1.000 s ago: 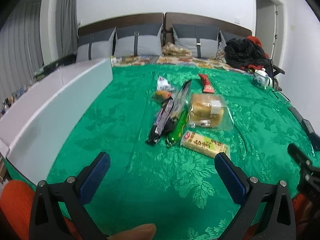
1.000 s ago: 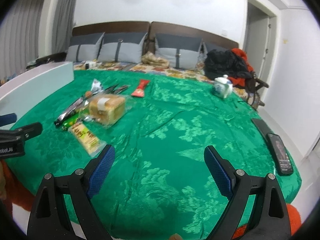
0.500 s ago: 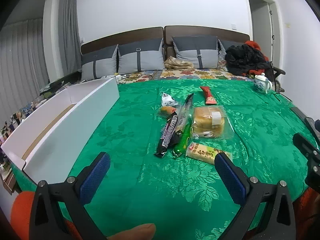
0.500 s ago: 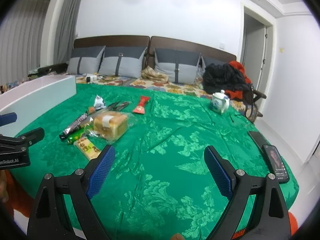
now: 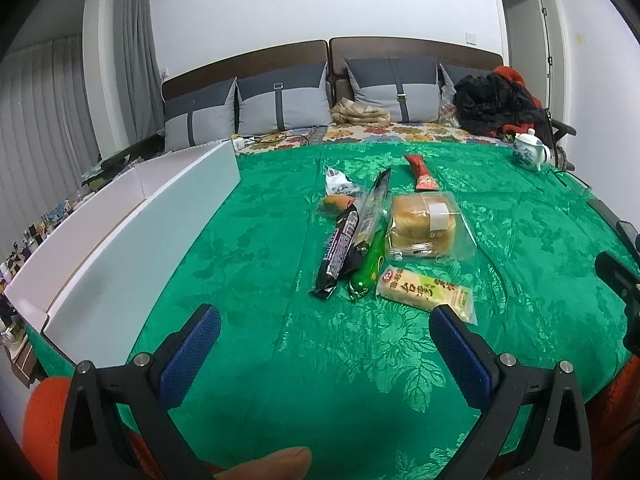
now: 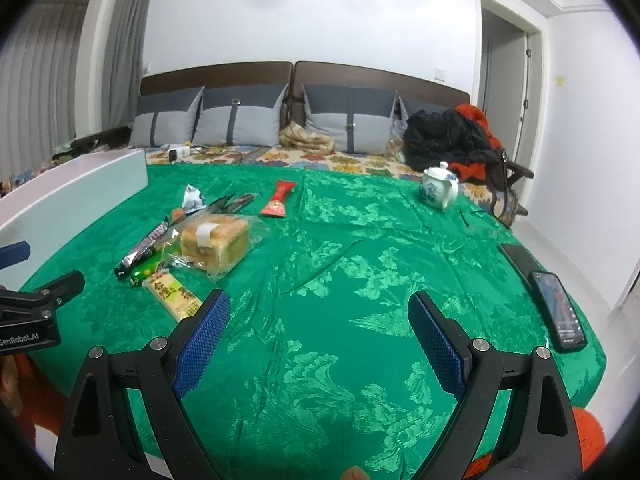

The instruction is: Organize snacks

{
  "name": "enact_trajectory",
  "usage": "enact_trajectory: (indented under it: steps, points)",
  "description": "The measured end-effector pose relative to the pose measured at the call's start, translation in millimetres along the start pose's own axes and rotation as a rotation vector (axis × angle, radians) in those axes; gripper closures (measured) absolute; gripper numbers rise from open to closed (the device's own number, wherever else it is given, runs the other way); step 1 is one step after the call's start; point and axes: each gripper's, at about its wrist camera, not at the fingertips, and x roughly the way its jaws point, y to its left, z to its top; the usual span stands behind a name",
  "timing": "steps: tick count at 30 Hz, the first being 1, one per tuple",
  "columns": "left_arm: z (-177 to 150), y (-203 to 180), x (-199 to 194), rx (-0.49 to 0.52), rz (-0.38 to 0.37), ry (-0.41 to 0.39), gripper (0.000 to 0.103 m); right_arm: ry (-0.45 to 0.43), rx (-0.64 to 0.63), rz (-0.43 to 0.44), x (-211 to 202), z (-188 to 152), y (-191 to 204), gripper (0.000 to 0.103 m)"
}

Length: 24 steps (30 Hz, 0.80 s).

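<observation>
Both cameras have tilted up since the earlier frame. My left tongs (image 5: 324,332) and right tongs (image 6: 320,320) hang wide open, empty. Snacks (image 5: 424,290) lie clustered mid-bench, white box (image 5: 120,264) left. Approach step; next: close on the nearest packet.

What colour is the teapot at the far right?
White with blue patterning; the teapot shows best in the right wrist view.

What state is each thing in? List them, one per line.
Left gripper: open, holding nothing.
Right gripper: open, holding nothing.
White box: open-topped, nothing visible inside.
Bread: bagged, lying flat on the cloth.
Yellow pack: sealed, flat.
Red packet: flat, apart from the pile.
Phone: screen lit.
Teapot: upright, lid on.
</observation>
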Motion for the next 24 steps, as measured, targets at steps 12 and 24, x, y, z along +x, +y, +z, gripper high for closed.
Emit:
enact_trajectory:
  steps: [12, 24]
  points:
    - [-1.0, 0.7, 5.5, -0.005, 0.004, 0.022, 0.0, 0.017, -0.003, 0.009, 3.6, -2.1, 0.5, 0.01]
    - [-3.3, -0.3, 9.7, 0.0, 0.002, 0.037, 0.0, 0.033, 0.001, 0.019, 6.6, -3.4, -0.1, 0.01]
